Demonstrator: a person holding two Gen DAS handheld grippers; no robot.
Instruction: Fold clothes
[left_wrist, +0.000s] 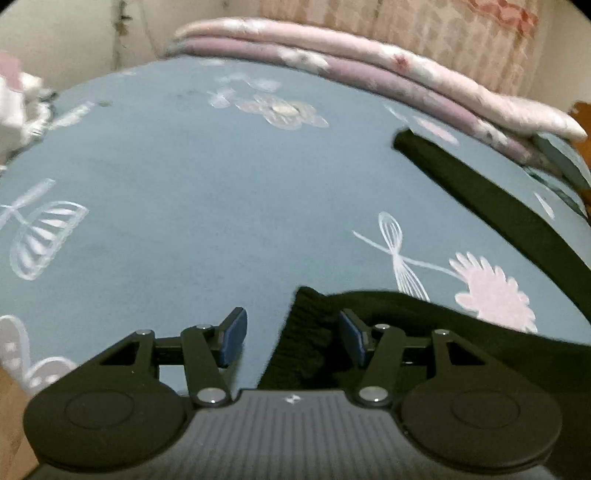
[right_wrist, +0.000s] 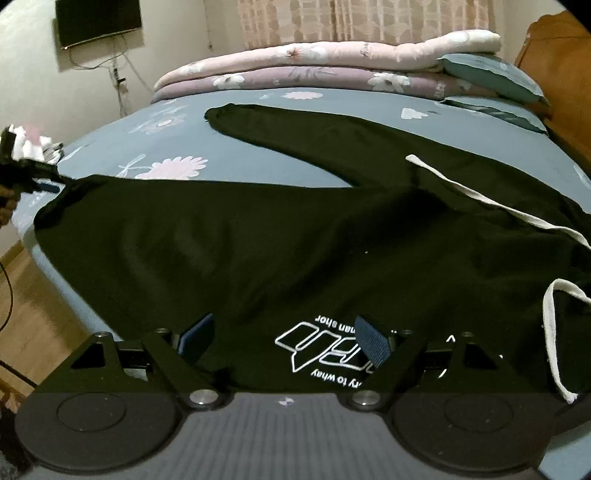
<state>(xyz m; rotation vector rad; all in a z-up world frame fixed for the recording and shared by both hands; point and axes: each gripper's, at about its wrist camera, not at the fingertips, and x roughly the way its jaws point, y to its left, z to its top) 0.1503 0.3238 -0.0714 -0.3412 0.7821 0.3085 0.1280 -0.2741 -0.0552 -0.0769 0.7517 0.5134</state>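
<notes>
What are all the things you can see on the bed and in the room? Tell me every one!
hoodie: one, black with white print, spread flat across the near part of the bed
drawstrings: two, white, on the hoodie's right side
bedsheet: one, blue with flower patterns, covering the bed
quilts: two, pink and purple, folded and stacked at the far edge
pillows: two, teal, far right by the headboard
headboard: one, wooden, right
curtain: one, beige, behind the bed
TV: one, black, on the wall
left claw: open, at the hoodie's edge
right claw: open, over the print

Black hoodie (right_wrist: 258, 240) flat on bed
</notes>
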